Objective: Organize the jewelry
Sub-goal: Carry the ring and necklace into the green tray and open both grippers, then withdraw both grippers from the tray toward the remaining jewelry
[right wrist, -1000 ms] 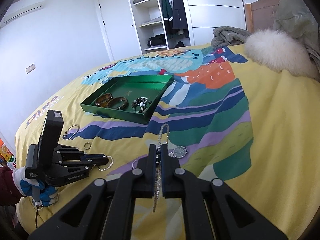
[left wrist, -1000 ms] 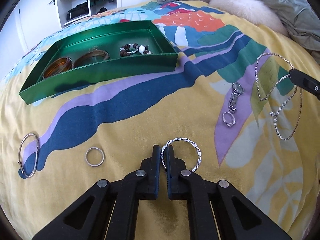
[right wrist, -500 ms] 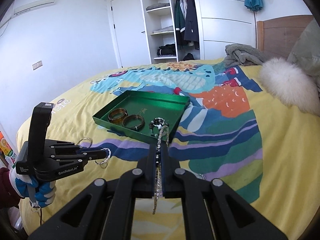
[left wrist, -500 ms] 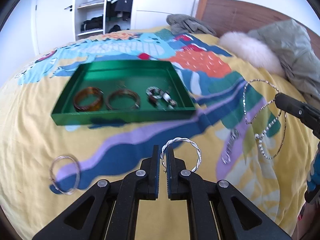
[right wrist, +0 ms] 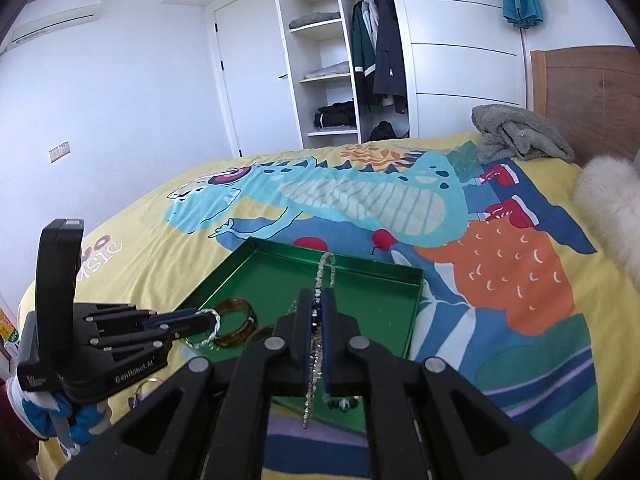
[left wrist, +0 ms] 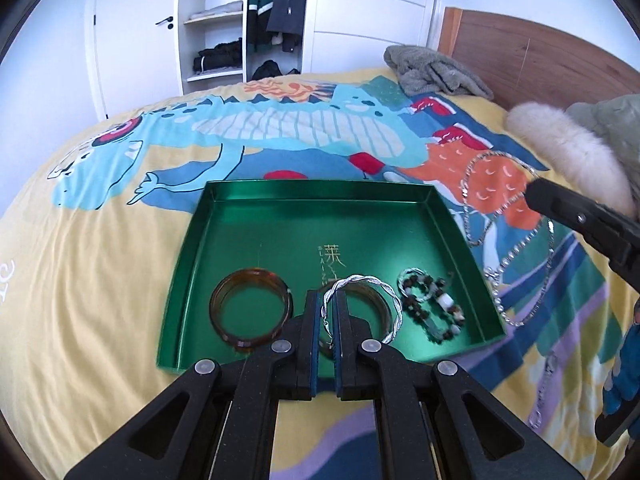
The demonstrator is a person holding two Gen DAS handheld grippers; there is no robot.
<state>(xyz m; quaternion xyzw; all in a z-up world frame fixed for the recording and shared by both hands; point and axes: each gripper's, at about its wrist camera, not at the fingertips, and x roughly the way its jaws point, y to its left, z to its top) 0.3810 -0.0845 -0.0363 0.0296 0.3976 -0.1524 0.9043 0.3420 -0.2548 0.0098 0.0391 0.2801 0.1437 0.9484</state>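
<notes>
Left wrist view: the left tool [left wrist: 328,312] is clamped on a twisted silver bangle [left wrist: 372,300], which hangs above the near part of the green tray [left wrist: 320,196]. The tray lies on the bed's bedspread [left wrist: 80,240], which has a cartoon print. Inside the tray, along its near wall, sit an amber bangle [left wrist: 250,312] toward the left, a second brown bangle [left wrist: 380,300] partly hidden behind the silver one, and a beaded bracelet [left wrist: 432,304] toward the right. Beyond the tray's right wall, the right tool [left wrist: 538,194] reaches in with a silver chain necklace [left wrist: 516,248] dangling from its tip in loops above the bedspread. A grey towel [left wrist: 432,68] lies on the bed far behind the tray.

Right wrist view: the right tool [right wrist: 319,312] is pressed together on the silver chain necklace [right wrist: 316,320], whose strands run up past the tips and down between the fingers, over the green tray [right wrist: 384,272]. At the tray's left side, the left tool [right wrist: 192,320] holds the twisted silver bangle [right wrist: 210,328] just in front of the amber bangle [right wrist: 236,320]. A small silver ring [right wrist: 140,390] lies on the bedspread [right wrist: 500,280] near the tray's left corner.
</notes>
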